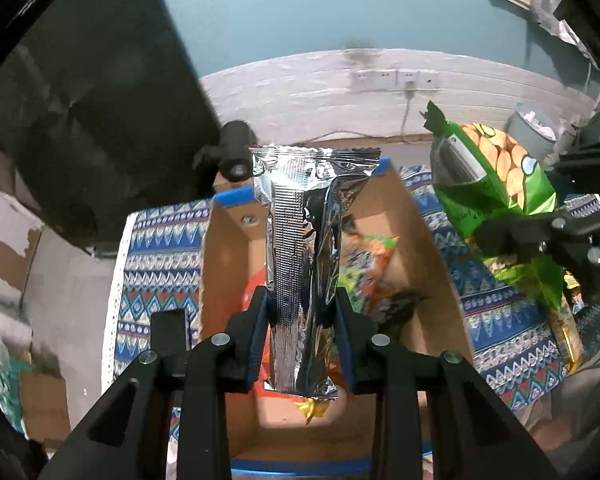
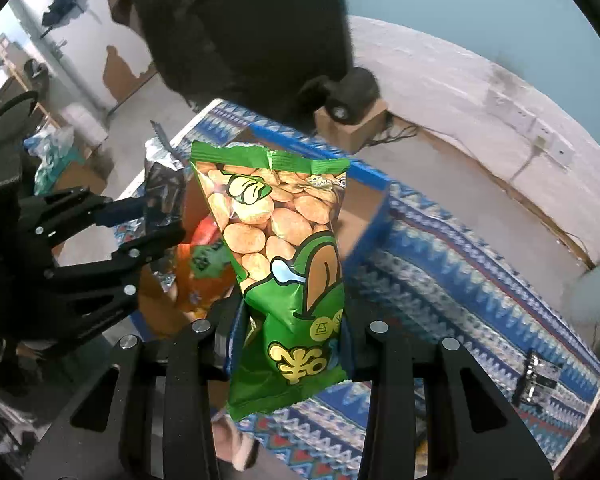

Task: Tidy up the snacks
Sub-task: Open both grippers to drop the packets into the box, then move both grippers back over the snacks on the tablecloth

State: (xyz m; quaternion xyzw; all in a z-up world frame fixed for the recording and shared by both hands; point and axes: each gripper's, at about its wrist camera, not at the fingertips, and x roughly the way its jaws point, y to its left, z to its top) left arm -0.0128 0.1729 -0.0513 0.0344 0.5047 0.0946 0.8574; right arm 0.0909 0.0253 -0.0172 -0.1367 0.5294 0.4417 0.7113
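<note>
Silver foil, crinkled and ribbed along its seam, marks the snack packet (image 1: pixel 300 264) pinched in the left gripper (image 1: pixel 302 320), whose jaws are closed on it above the open cardboard box (image 1: pixel 428 248) (other packets already lie inside). At right, the right gripper (image 2: pixel 288 344) clamps a glossy green snack bag (image 2: pixel 288 264). Next step, likely: lower both, release into the box.

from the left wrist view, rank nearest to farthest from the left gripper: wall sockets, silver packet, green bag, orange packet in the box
1. silver packet, clamped in the left gripper
2. orange packet, just beyond, down in the box
3. green bag, off to the right, held by the right gripper
4. wall sockets, far wall
</note>
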